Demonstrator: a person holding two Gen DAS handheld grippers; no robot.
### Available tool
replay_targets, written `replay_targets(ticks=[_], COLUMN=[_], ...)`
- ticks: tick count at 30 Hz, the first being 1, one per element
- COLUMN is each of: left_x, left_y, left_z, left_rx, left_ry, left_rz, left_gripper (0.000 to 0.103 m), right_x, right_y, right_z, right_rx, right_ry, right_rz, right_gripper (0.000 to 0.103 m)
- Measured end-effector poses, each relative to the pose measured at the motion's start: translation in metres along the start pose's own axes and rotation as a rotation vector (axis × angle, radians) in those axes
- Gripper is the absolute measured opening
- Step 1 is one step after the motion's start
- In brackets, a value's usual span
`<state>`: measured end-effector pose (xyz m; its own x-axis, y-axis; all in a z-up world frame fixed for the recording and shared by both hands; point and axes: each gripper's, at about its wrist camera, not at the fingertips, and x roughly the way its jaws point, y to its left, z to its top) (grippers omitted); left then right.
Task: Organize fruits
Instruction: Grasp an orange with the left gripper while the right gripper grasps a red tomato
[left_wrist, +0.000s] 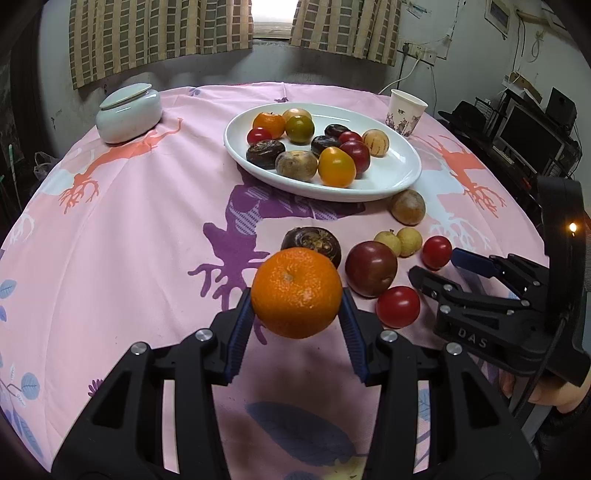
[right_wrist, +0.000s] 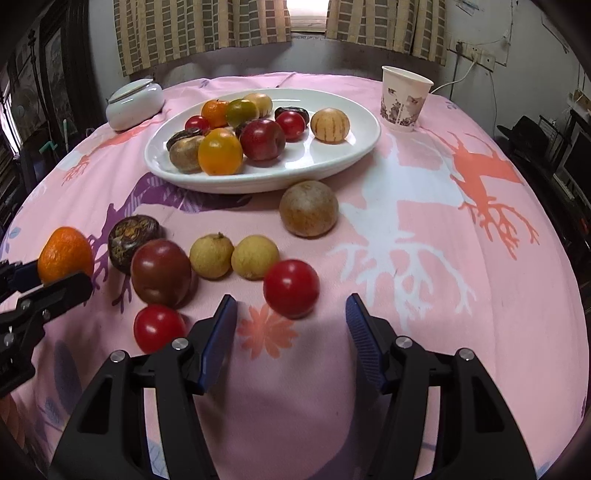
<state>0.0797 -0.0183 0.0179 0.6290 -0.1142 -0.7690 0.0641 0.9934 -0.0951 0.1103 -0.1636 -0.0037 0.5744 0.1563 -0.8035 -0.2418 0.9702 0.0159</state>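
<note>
Left tool (left_wrist: 297, 314) grips an orange (left_wrist: 297, 293) above the table (left_wrist: 147, 229)
Right tool (right_wrist: 291, 332) gapes wide and empty near a red tomato (right_wrist: 291, 288); other loose fruits lie beside the white plate (right_wrist: 332, 162) of fruit

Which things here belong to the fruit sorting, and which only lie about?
For the job: orange in left gripper; white plate; loose fruits on the cloth, such as red tomato; right gripper, jaws open.

Lying about: paper cup; lidded jar.
</note>
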Motion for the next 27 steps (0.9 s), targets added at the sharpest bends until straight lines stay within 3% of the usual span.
replay_targets(ticks=[5, 7, 12, 18, 27], left_x=[0.0, 0.001, 0.006, 0.008, 0.01], left_y=[0.003, 0.003, 0.004, 0.002, 0.001], left_z=[0.001, 0.001, 0.0, -0.001, -0.002], left_rx=[-0.006, -0.006, -0.002, 0.01, 0.011], left_ry=[-0.001, -0.001, 0.013, 0.017, 0.025], left_rz=[0.009, 0.012, 0.024, 0.029, 0.027], left_gripper=[0.047, 0.047, 0.047, 0.047, 0.047], right_x=[0.003, 0.001, -0.015, -0.027, -0.01], right_y=[0.002, 0.001, -0.013, -0.009, -0.009], right_z=[0.005, 0.004, 0.003, 0.003, 0.004], right_rx=[0.001, 0.0, 0.051, 0.034, 0.01], right_ry=[-0.004, -0.014, -0.051, -0.07, -0.054], right_rz=[-0.019, -0.024, 0.008, 0.059, -0.021], right_gripper=[0.061, 0.041, 0.031, 0.031, 0.04])
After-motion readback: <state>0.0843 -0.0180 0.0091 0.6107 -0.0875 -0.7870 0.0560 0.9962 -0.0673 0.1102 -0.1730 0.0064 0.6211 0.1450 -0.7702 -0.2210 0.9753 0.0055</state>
